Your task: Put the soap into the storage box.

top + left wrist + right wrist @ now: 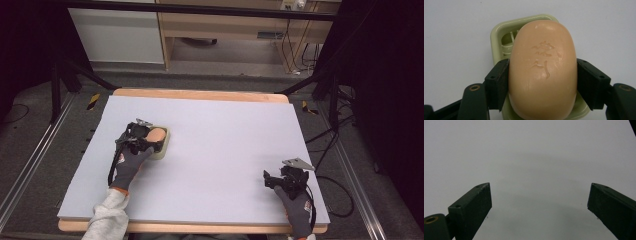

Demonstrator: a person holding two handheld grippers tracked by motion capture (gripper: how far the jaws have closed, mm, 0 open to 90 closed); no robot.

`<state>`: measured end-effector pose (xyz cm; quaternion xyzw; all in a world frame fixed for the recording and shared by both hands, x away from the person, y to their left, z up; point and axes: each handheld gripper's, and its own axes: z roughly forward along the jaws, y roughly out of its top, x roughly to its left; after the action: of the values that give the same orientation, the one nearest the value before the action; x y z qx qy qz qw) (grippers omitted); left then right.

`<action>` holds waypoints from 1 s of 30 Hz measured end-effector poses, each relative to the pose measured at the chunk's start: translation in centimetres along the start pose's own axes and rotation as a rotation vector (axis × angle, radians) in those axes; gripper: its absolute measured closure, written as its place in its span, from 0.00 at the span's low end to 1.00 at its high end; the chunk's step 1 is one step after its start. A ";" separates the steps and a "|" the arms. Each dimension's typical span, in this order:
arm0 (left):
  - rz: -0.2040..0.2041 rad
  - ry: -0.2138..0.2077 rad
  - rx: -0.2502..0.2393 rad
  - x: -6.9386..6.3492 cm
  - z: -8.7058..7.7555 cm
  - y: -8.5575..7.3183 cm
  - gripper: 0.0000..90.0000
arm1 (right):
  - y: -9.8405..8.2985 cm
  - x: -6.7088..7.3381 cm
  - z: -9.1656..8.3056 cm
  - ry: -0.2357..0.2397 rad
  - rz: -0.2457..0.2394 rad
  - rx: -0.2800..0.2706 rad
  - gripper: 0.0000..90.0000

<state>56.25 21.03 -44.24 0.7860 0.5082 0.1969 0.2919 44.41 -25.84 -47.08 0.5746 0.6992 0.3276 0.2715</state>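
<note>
Left gripper view puts the left gripper [543, 82] closest, its two black jaws pressed against the long sides of a peach-coloured bar of soap [543, 72], pinching it across its middle. The bar carries a stamped mark on its upper face. Directly beneath and just beyond the jaws sits a pale green soap dish [499, 32]; the soap lies over its hollow and covers most of it, leaving the far left corner bare, where raised ribs show on the dish floor. Whether the bar rests on those ribs or is held just above them I cannot tell. Around the dish lies the pale grey table [454, 30].

Right gripper view shows the right gripper [540, 195] with its jaws spread wide and nothing between them, only the bare table surface ahead.

From the high view, the left gripper [145, 140] with soap and dish sits well apart from the right gripper [280, 180], across the table.
</note>
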 end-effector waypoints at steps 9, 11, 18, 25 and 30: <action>0.001 0.002 0.003 -0.1 0.3 -0.1 0.35 | 0.0 0.0 0.0 0.000 0.002 0.001 0.06; 0.002 0.004 0.005 -0.1 0.3 -0.1 0.35 | 0.0 0.0 0.0 0.000 0.002 0.000 0.06; 0.001 0.012 0.006 -0.3 0.4 -0.1 0.35 | 0.0 0.0 0.0 0.000 0.002 0.000 0.06; -0.002 0.015 0.007 -0.3 0.4 -0.1 0.35 | 0.0 0.0 0.0 -0.001 0.000 0.000 0.06; -0.019 -0.003 0.000 -0.1 0.1 -0.1 0.32 | 0.0 0.0 -0.1 0.000 0.004 -0.001 0.06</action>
<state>56.25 20.95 -44.39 0.7815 0.5152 0.1926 0.2944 44.36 -25.89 -47.02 0.5756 0.6980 0.3285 0.2711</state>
